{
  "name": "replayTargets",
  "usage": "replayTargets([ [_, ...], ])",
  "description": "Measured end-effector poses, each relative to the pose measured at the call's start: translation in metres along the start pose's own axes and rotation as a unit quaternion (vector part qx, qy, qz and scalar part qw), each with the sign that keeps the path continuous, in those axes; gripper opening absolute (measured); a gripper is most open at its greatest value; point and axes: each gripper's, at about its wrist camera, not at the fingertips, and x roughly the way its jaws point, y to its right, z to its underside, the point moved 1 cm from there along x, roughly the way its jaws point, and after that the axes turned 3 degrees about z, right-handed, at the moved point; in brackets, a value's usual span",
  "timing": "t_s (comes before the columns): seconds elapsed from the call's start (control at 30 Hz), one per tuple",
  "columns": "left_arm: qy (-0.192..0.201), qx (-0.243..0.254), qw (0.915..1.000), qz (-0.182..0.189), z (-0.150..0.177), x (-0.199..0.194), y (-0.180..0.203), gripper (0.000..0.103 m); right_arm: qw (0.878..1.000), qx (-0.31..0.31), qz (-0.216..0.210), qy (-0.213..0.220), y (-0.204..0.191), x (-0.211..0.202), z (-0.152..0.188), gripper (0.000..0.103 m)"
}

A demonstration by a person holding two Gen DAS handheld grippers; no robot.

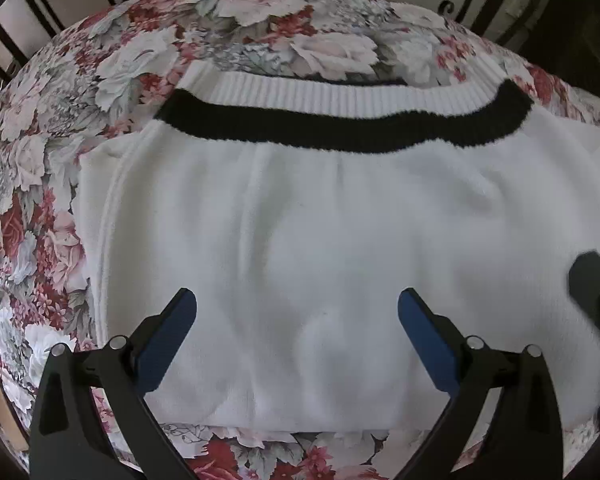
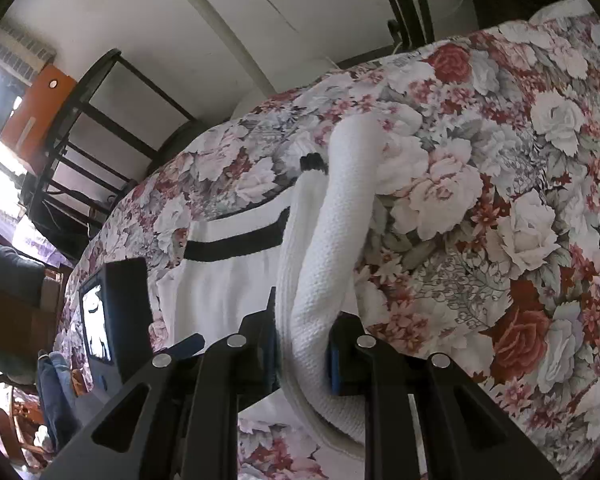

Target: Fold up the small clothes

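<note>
Sweater (image 1: 300,248), white knit with a black stripe (image 1: 340,128) under its ribbed white hem band (image 1: 320,94), lies spread flat across the middle of a floral bedspread (image 1: 40,200), band end toward the far edge, plain folded edge near the close edge. Left gripper (image 1: 296,320) hovers over the near part of the sweater, jaws spread wide, blue pads (image 1: 166,340) on either side of bare white fabric, nothing between them. Right gripper (image 2: 302,354) is clamped on a thick bunched strip of the same sweater (image 2: 324,280), a sleeve or side edge, cannot tell which; the strip rises from the jaws and drapes in a curve back toward the body of the garment. In the right wrist view the left gripper (image 2: 120,312) shows over the sweater's left part. Dark metal bed frame (image 2: 88,128) stands past the far edge of the bedspread.
</note>
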Motion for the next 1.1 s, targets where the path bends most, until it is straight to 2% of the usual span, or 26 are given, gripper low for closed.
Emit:
replayTargets([
  [0.13, 0.003, -0.013, 0.9998, 0.014, -0.007, -0.007, -0.014, 0.098, 1.000, -0.006, 0.008, -0.005, -0.014, 0.001, 0.001, 0.020],
  [0.5, 0.029, -0.046, 0.9984, 0.014, -0.006, -0.032, -0.049, 0.098, 0.999, -0.036, 0.015, -0.005, -0.064, 0.009, 0.002, 0.020],
  [0.87, 0.048, -0.082, 0.9954, -0.013, -0.002, -0.046, -0.121, 0.098, 0.997, -0.070, -0.010, -0.024, -0.127, 0.039, 0.018, 0.020],
  [1.03, 0.043, -0.092, 0.9941, -0.037, 0.003, -0.045, -0.154, 0.098, 0.995, -0.087, -0.016, -0.043, -0.156, 0.062, 0.032, 0.020],
  [1.1, 0.029, -0.086, 0.9943, -0.055, 0.007, -0.038, -0.164, 0.098, 0.994, -0.097, -0.009, -0.052, -0.166, 0.074, 0.041, 0.020],
])
